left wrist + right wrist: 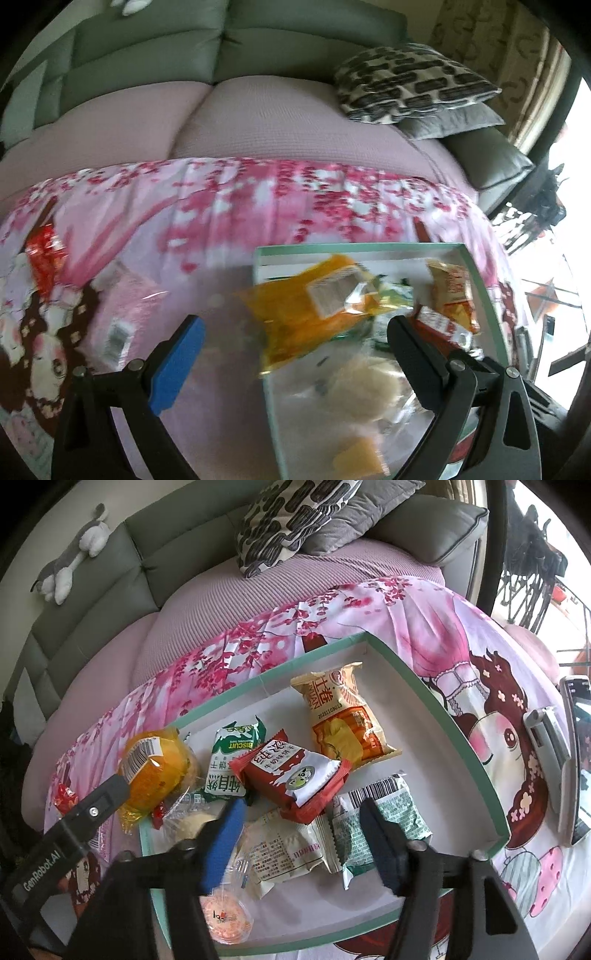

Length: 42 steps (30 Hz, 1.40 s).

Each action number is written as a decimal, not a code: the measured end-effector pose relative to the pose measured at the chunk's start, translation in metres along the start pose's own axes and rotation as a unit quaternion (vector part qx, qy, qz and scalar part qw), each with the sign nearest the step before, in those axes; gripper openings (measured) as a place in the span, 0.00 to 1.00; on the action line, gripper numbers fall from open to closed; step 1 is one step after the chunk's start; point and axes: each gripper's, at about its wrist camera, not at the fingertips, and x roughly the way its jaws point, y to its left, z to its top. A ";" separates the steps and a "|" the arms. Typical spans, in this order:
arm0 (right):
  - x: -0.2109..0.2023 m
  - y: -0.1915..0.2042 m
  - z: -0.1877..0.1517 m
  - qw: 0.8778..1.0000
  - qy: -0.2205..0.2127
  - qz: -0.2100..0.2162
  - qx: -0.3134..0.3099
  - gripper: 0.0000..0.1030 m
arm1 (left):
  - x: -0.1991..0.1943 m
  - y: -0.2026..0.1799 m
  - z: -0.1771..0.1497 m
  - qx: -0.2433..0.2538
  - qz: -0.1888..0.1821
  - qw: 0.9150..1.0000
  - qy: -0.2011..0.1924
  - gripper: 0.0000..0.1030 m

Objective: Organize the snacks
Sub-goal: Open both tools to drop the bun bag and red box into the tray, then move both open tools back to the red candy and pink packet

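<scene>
A shallow white box with a teal rim (pixel 458 716) lies on a pink printed cloth and holds several snack packs: a yellow-orange bag (pixel 341 712), a red pack (pixel 295 771), a green biscuit pack (pixel 232 760), white and green packs (pixel 384 812). An orange wrapped cake (pixel 155 771) lies over the box's left edge, also in the left wrist view (pixel 314 306). My left gripper (pixel 295 343) is open, its jaws either side of the orange cake. My right gripper (pixel 303 812) is open and empty, above the packs at the box's near side.
A pink pack (pixel 122 314) and a red pack (pixel 46 254) lie on the cloth left of the box (pixel 266 391). A phone on a stand (pixel 569 760) stands at the right. A sofa with patterned cushions (pixel 295 520) is behind.
</scene>
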 end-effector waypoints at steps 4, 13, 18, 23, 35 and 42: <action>0.000 0.002 0.000 1.000 -0.001 0.003 -0.002 0.76 | -0.002 0.018 -0.002 -0.019 0.021 1.000 -0.003 0.96; 0.003 0.000 0.001 1.000 -0.002 -0.002 -0.005 0.88 | 0.003 0.035 -0.006 -0.040 0.054 0.998 0.005 0.96; 0.005 0.002 0.000 1.000 -0.004 0.000 -0.009 1.00 | 0.007 0.035 -0.008 -0.037 0.069 0.997 0.014 0.96; 0.006 0.002 -0.001 1.000 -0.005 0.001 -0.007 1.00 | 0.013 0.036 -0.012 -0.032 0.080 0.996 0.029 0.96; -0.005 0.012 0.001 0.999 -0.031 0.018 -0.012 1.00 | 0.004 0.046 -0.011 -0.040 0.077 0.996 0.026 0.96; -0.020 0.028 0.004 0.997 -0.065 0.040 -0.028 1.00 | -0.019 0.075 -0.007 -0.044 0.110 0.993 0.005 0.96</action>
